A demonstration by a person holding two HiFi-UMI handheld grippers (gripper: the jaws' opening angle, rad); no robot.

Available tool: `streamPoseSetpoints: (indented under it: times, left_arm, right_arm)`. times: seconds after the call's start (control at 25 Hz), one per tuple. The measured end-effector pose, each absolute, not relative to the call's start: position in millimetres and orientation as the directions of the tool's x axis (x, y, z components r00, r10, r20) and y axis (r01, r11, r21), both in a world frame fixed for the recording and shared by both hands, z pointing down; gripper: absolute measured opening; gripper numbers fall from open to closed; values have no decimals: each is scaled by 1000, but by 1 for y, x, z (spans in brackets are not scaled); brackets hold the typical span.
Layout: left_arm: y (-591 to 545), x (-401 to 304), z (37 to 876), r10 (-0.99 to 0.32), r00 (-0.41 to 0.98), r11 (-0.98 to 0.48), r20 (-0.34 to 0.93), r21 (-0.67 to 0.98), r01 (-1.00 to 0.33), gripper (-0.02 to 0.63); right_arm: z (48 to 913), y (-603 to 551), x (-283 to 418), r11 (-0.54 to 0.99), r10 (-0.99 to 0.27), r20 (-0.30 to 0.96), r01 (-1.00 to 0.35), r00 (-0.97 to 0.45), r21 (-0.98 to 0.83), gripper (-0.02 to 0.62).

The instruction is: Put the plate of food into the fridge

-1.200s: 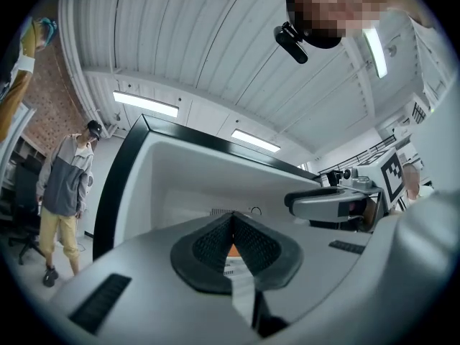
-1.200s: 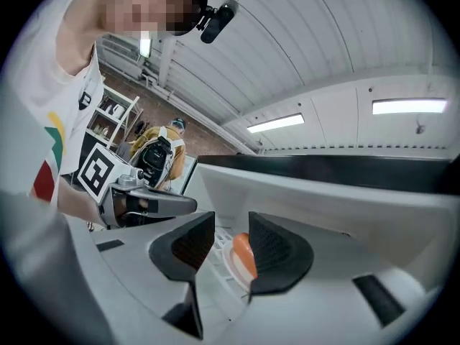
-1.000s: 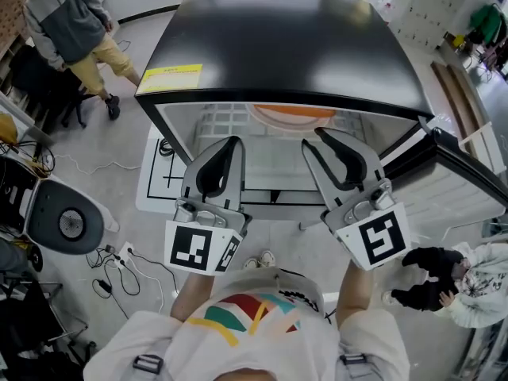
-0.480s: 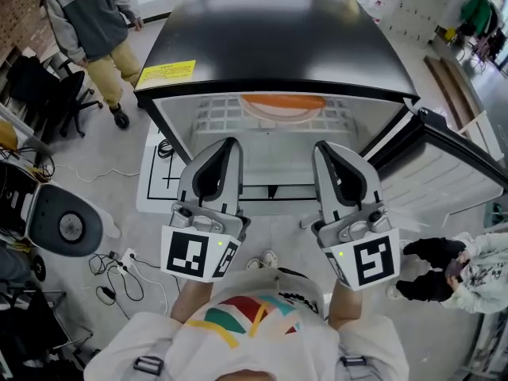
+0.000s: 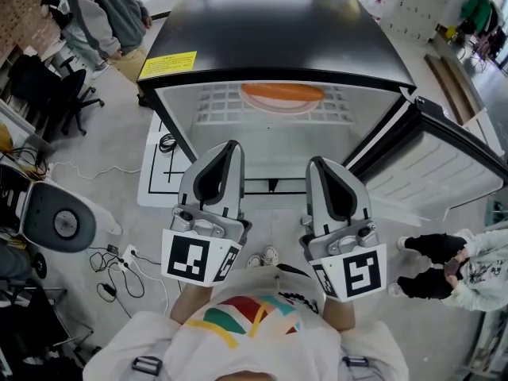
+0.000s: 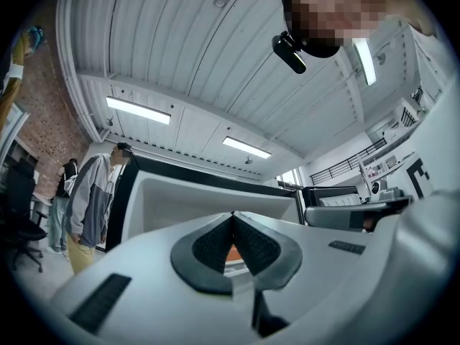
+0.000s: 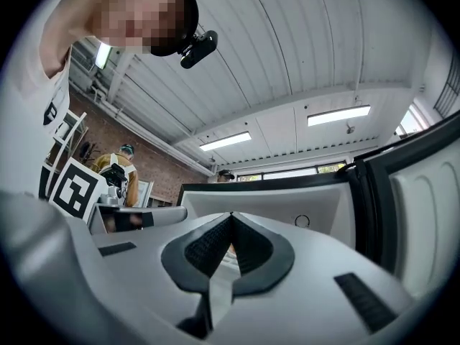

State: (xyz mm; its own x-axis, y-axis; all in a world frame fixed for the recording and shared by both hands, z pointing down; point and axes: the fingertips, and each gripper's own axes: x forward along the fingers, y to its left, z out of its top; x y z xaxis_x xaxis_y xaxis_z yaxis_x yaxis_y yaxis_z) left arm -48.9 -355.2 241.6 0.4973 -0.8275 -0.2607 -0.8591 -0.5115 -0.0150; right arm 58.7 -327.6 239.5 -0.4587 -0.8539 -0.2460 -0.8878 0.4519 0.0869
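Nearest the person, each gripper's marker cube (image 5: pixel 194 258) shows black-and-white squares and no words. The left gripper (image 5: pixel 232 145) and right gripper (image 5: pixel 315 163) are held side by side with a gap between them. Both point at the open fridge (image 5: pixel 278 30), and each has its jaws pressed together on nothing. A strip of floor (image 5: pixel 274 232) lies between their tips and the fridge's lower edge. The door (image 5: pixel 429 161) stands swung out to the right. The plate of food (image 5: pixel 282 95) sits on the wire shelf (image 5: pixel 222 105) deep inside, well apart from both grippers. The yellow label (image 5: pixel 168 64) on the fridge's top left corner is too small to read. A bystander (image 5: pixel 111 14) stands beyond it.
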Motion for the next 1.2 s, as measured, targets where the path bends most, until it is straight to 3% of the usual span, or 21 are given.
streamPoseSetpoints:
  times: [1.2]
  left_arm:
    - [-338,-39,238,-818,508,-519,-270,-35,-854,6]
  right_arm:
    - [261,-320,66,409,-886,-179,-903,-428,131,0]
